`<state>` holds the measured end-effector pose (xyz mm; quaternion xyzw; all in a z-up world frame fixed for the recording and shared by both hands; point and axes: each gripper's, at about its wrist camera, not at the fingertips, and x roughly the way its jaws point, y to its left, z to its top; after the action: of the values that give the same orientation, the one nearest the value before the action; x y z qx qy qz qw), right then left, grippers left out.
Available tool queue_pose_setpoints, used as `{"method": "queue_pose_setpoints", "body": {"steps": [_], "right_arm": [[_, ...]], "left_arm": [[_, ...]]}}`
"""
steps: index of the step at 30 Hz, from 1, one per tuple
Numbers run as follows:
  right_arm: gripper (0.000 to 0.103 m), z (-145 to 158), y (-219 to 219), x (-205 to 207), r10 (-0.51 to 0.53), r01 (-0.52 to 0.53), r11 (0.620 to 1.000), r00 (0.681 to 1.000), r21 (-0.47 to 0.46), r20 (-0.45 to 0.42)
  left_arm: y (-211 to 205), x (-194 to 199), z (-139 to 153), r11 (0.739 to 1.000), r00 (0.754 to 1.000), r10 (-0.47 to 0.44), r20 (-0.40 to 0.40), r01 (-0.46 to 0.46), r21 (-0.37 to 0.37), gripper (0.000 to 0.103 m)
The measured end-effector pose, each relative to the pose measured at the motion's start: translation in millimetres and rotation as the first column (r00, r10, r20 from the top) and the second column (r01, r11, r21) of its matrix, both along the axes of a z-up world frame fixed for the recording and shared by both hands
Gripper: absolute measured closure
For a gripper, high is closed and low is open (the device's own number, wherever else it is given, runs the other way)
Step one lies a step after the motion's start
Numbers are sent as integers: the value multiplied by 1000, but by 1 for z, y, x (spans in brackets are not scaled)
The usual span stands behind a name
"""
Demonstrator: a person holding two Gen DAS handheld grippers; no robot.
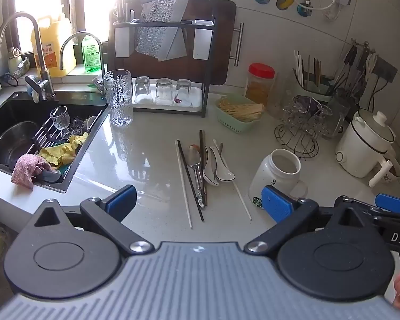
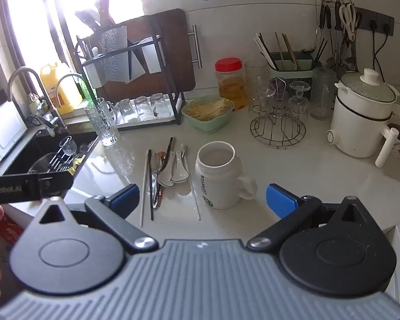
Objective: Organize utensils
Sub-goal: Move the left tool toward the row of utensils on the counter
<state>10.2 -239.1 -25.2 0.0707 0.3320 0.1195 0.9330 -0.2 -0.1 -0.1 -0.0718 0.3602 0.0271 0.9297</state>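
Observation:
A pile of utensils lies on the white counter: white chopsticks (image 1: 183, 184), black chopsticks (image 1: 190, 181), a metal spoon (image 1: 196, 168) and two white ceramic spoons (image 1: 221, 168). The pile also shows in the right wrist view (image 2: 162, 173). A white Starbucks mug (image 1: 276, 176) stands empty to their right; it also shows in the right wrist view (image 2: 218, 176). My left gripper (image 1: 198, 202) is open and empty, just short of the utensils' near ends. My right gripper (image 2: 202, 200) is open and empty, in front of the mug.
A black sink (image 1: 26, 133) with rack, glass and cloths is at left. A tall glass (image 1: 118, 97), a dish rack (image 1: 162, 53), a green basket (image 1: 240, 114), a glass stand (image 1: 301, 128), a white cooker (image 1: 365, 144) and a utensil caddy (image 2: 288, 61) line the back.

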Motion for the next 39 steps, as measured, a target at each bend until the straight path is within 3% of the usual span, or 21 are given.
{"method": "queue_pose_setpoints", "body": {"steps": [5, 27, 39], "right_arm": [[0, 1, 0, 5, -5, 5, 1000, 1000, -28, -8], [0, 5, 13, 22, 26, -26, 999, 1000, -20, 2], [0, 2, 18, 20, 8, -8, 1000, 1000, -20, -6]], "left_arm": [[7, 5, 0, 1000, 999, -14, -29, 14, 4, 1], [21, 20, 3, 998, 1000, -19, -23, 20, 53, 1], [20, 23, 2, 999, 999, -30, -27, 31, 28, 1]]}}
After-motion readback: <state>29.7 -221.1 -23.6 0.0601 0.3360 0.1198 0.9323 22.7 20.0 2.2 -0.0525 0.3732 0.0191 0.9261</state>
